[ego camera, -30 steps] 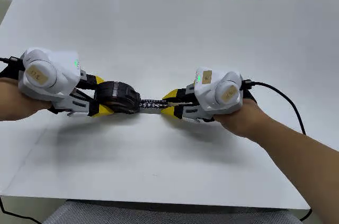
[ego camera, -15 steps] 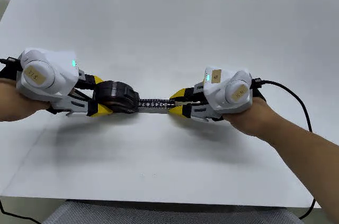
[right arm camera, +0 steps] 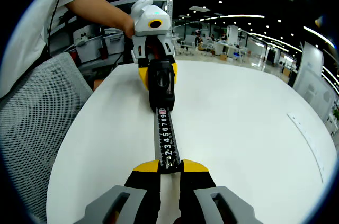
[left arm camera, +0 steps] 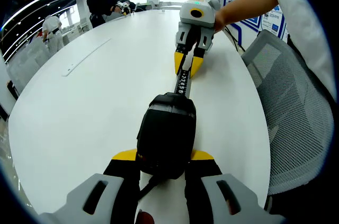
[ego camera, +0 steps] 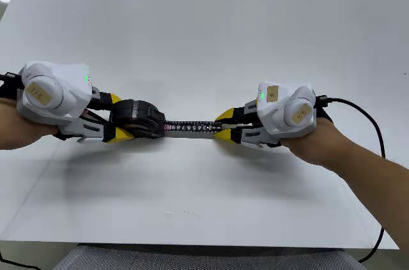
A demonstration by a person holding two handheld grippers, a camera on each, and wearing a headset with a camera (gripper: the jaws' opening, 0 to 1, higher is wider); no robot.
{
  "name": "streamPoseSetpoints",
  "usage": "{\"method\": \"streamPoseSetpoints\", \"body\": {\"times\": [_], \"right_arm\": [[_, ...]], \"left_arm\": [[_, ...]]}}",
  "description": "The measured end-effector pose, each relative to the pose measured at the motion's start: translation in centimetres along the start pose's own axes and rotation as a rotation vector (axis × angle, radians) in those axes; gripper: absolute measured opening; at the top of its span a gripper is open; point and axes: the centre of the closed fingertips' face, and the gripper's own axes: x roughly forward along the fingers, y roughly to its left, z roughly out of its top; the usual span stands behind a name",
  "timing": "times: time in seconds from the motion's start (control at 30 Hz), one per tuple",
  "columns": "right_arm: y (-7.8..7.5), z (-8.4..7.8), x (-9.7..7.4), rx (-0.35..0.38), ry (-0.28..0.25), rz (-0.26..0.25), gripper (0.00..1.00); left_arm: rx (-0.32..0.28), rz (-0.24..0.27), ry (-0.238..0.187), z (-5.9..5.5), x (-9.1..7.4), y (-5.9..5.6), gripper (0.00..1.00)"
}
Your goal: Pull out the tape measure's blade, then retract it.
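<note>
White workbench [ego camera: 192,40]: left gripper [ego camera: 121,117] clamps the tape measure case [ego camera: 142,117] steady so right gripper [ego camera: 224,125], jaws pinching the blade tip [ego camera: 214,127], can pull.

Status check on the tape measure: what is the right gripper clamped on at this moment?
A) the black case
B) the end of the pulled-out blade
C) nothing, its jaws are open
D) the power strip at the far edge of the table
B: the right gripper is shut on the end of the blade, whose numbers run back to the black case held by the left gripper.
</note>
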Motion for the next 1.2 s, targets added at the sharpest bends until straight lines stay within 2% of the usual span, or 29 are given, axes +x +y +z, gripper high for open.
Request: {"method": "streamPoseSetpoints", "body": {"times": [0.97,1.2], "right_arm": [[-0.6,-3.2,-3.5,-0.002,0.062,-0.025,0.08],[-0.4,-3.3,-4.0,0.004,0.069,-0.028,0.08]], "left_arm": [[0.003,0.001,0.003,0.1,0.0,0.0,0.27],[0.004,0.002,0.003,0.1,0.0,0.0,0.27]]}}
